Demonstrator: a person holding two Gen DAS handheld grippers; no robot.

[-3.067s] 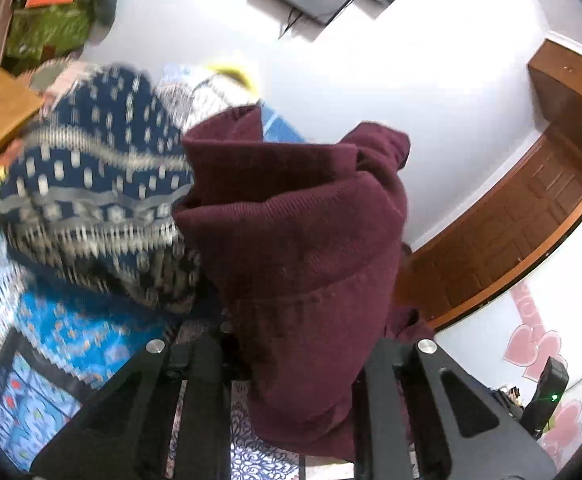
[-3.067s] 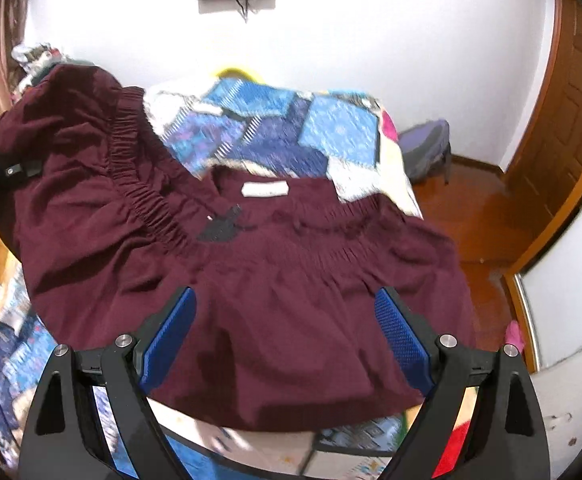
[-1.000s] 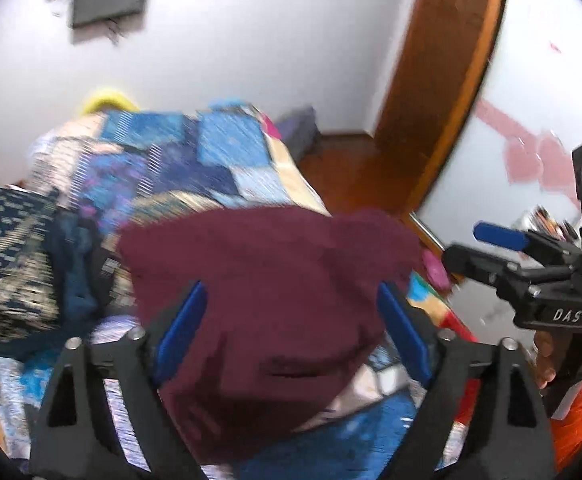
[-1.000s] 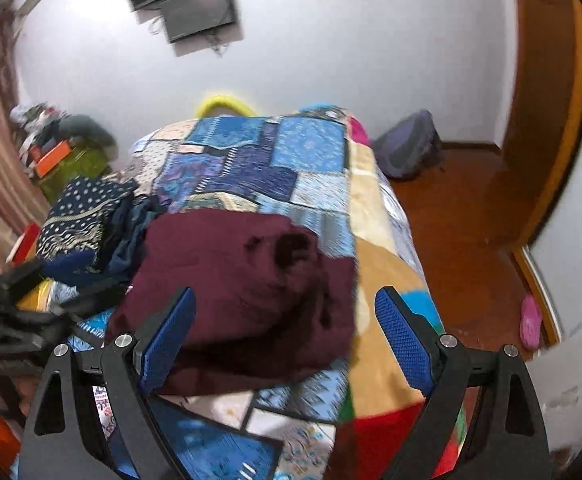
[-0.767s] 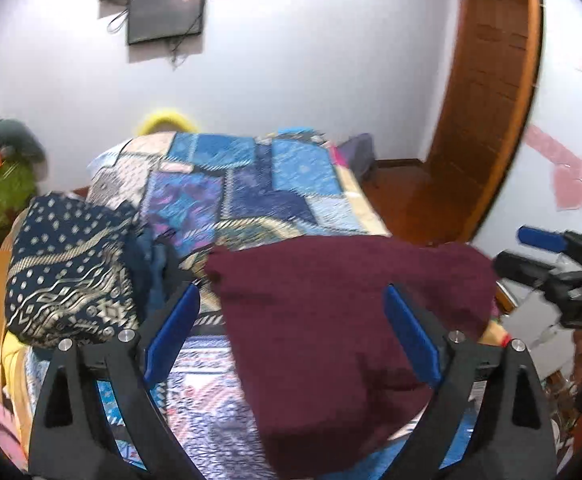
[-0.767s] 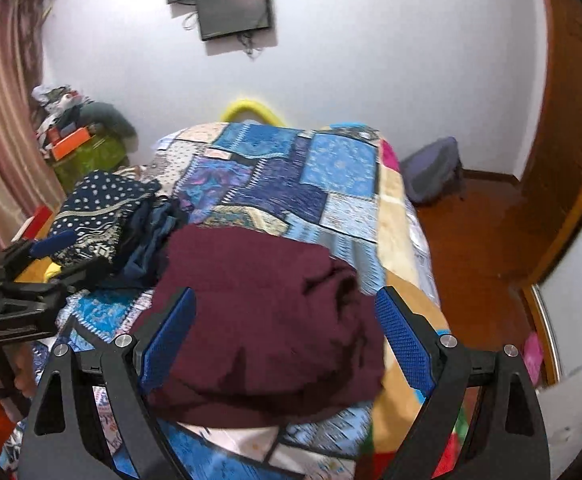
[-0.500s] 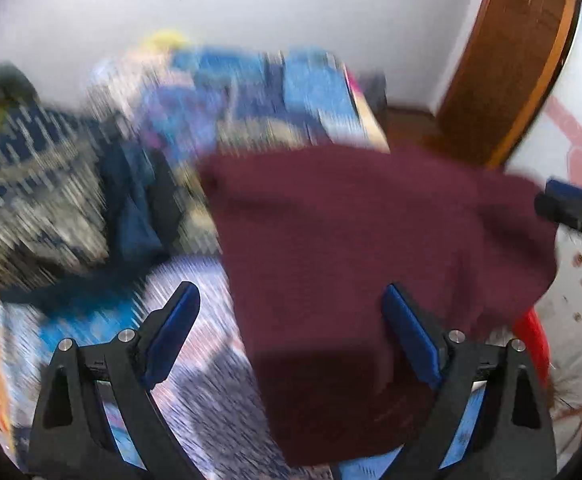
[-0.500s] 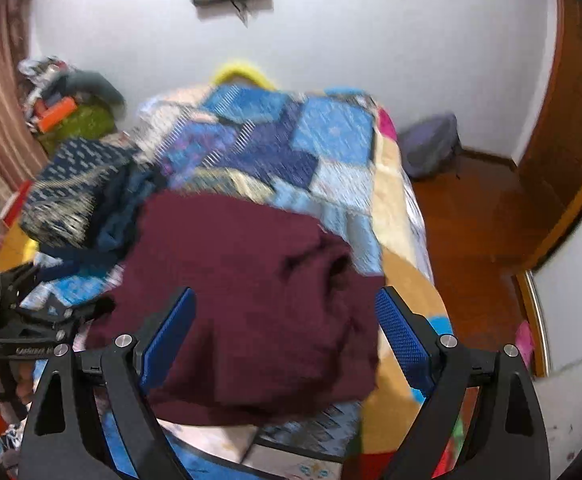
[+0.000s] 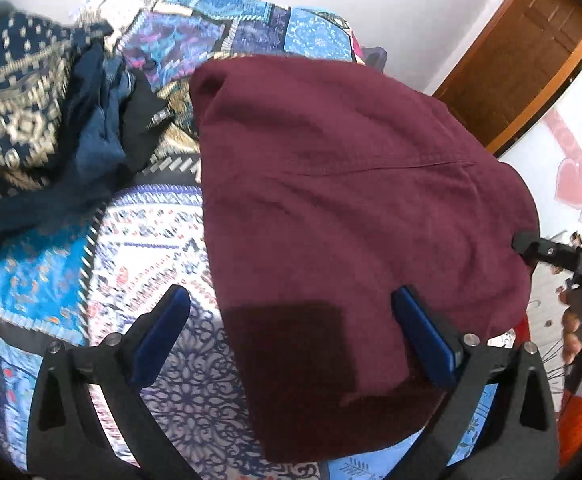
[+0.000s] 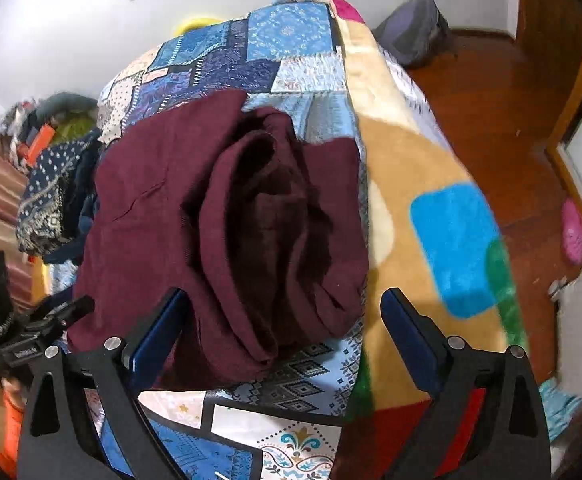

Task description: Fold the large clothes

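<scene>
The maroon garment [image 9: 355, 184] is seen folded on the patchwork-covered bed [image 9: 159, 248] (its bunched layers face the right wrist view). The jaws of the left gripper [image 9: 291, 336] and right gripper [image 10: 283, 332] are spread wide, with nothing gripped.

Black gripper [image 9: 291, 332] frames, blue pads [image 9: 421, 334], silver screws.
</scene>
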